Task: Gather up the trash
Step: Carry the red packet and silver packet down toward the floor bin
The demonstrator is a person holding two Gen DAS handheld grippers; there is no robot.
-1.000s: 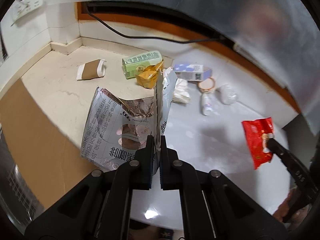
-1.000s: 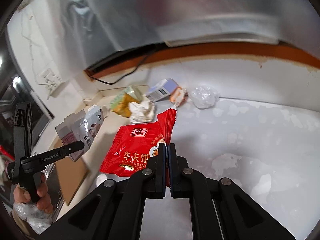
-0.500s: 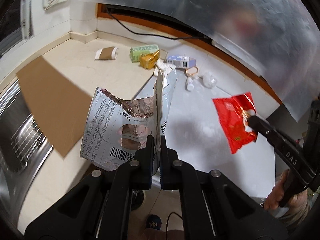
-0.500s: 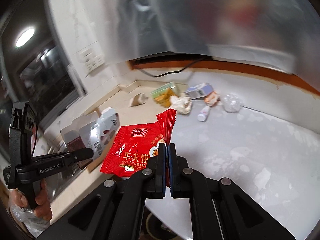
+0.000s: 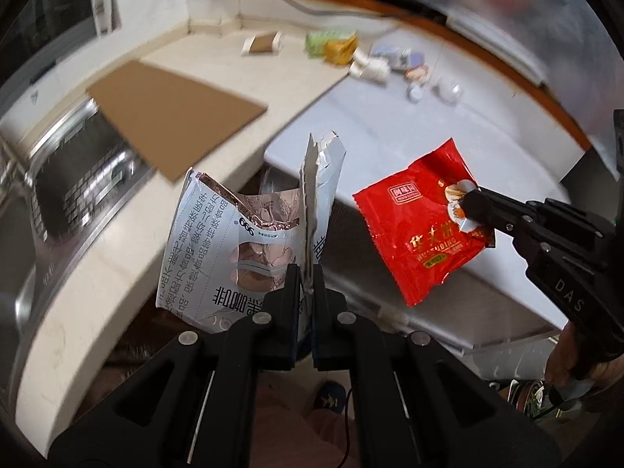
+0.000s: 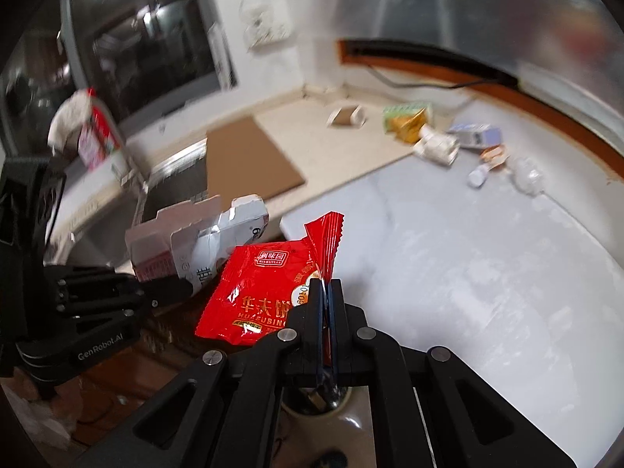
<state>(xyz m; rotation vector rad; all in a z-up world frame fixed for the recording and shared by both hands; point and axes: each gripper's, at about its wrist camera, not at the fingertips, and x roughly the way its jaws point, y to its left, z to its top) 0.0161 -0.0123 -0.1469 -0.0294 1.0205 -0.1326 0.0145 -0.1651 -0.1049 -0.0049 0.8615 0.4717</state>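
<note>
Both grippers are loaded up right now. The left gripper [image 5: 307,292] has its jaws clamped tight on a torn, flattened white carton [image 5: 234,241] with a foil lining and printed characters — it sticks up from the jaws, held off the bench over the dark gap in front. The right gripper [image 6: 327,292] has its jaws pinched shut on a red snack wrapper [image 6: 257,292], gripped near the crimped edge, with the rest of the packet hanging out to the left. From the left wrist view the wrapper [image 5: 421,226] hangs in the air just beside the carton, not touching it as far as I can tell.

The rest of the trash sits far back on the bench [image 5: 390,128]: a small brown paper sleeve [image 5: 261,43], a green pack [image 5: 321,41] with a yellow wrapper [image 5: 341,50] against it, crumpled white paper [image 5: 370,68], a blue and white box [image 5: 397,56], and a clear crumpled bit of plastic [image 5: 448,89] — all bunched near the back wall.

A flat sheet of cardboard [image 5: 171,113] lies on the beige part of the bench, partly over a steel sink [image 5: 58,179]. Pretty blurry overall.
</note>
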